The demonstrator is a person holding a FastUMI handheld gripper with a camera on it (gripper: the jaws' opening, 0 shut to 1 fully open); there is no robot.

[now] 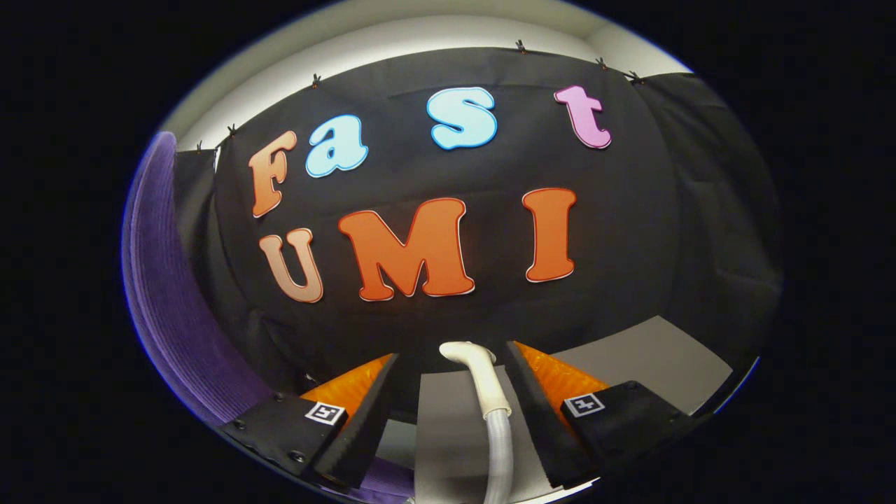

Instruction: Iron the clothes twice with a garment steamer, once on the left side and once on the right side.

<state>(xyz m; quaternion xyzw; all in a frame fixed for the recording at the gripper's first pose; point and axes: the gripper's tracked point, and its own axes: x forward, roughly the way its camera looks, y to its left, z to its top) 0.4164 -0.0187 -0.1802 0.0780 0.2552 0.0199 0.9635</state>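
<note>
Gripper view: hand-held gripper [451, 364] spread wide, steamer hose [493, 413] between its fingers, untouched.

A purple garment [164, 294] with fine ribbed lines is seen beside the black cloth wall [651, 231]. A cream-white steamer head [476, 367] is joined to a pale grey ridged hose [498, 455], seen between the fingers of the claw [448, 364], which are spread apart and touch nothing. The desk [651, 357] is shown in plain light grey. Small white squares with black marks [325, 413] are carried on the black finger mounts. The ceiling [420, 35] above the cloth is off-white.
</note>
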